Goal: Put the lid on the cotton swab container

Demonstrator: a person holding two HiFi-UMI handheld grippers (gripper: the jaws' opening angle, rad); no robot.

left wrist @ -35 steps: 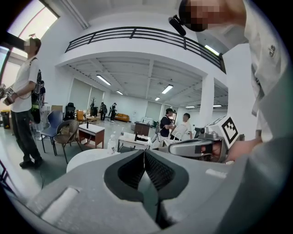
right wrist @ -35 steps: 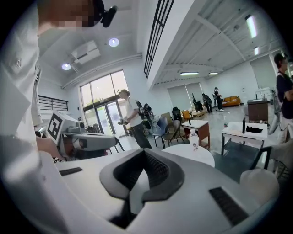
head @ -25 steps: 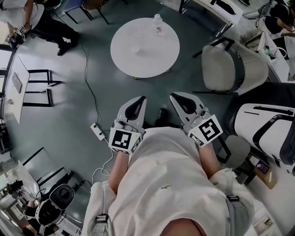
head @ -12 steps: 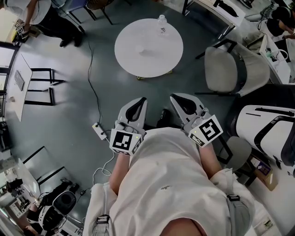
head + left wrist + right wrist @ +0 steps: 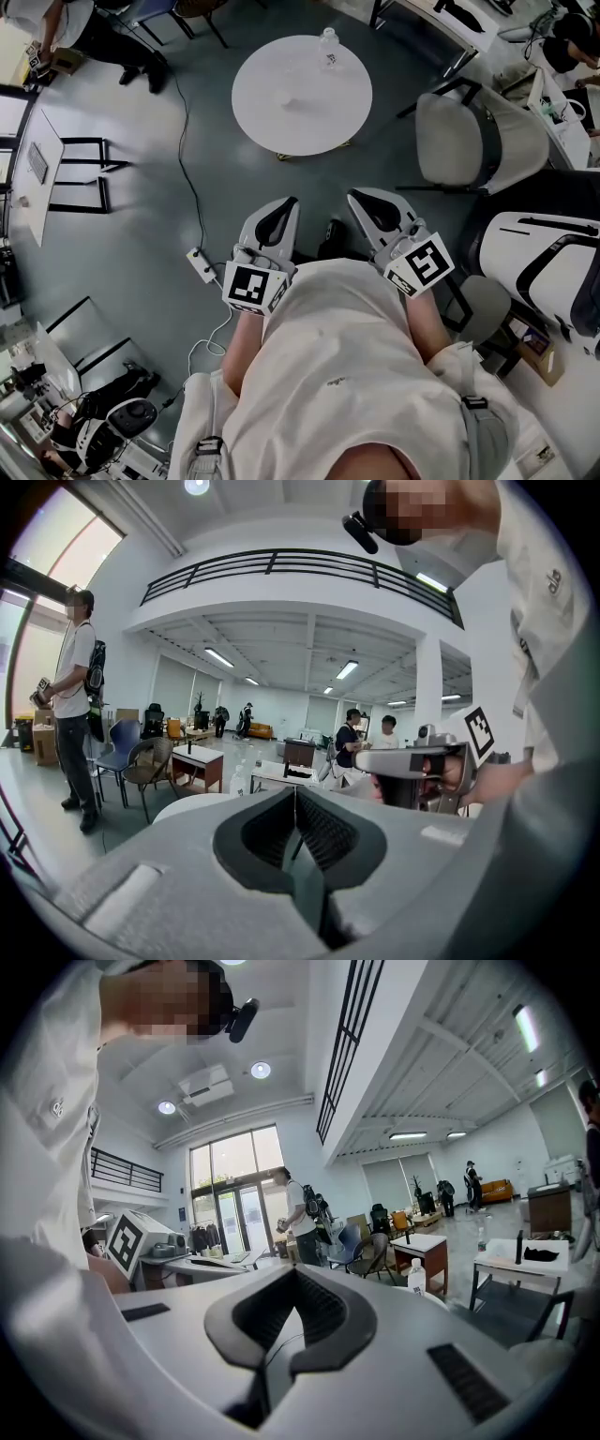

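Observation:
I stand a few steps from a round white table point(image 5: 302, 94) with a clear water bottle point(image 5: 328, 40) at its far edge. No cotton swab container or lid is clear enough to identify in any view. My left gripper point(image 5: 284, 208) and right gripper point(image 5: 359, 199) are held side by side close to my chest, pointing toward the table. In the left gripper view the left gripper point(image 5: 295, 797) has its jaws closed together with nothing between them. The right gripper point(image 5: 295, 1277) shows the same in the right gripper view.
A grey chair point(image 5: 476, 139) stands right of the table. A cable runs across the floor to a power strip point(image 5: 201, 267) by my left gripper. Black frames point(image 5: 82, 178) stand at the left, a white and black machine point(image 5: 539, 253) at the right. A person point(image 5: 89, 28) is at the far left.
The head view has shifted slightly, so the table sits a little further right in the picture. The person at the far left has moved. Both grippers stay where they were.

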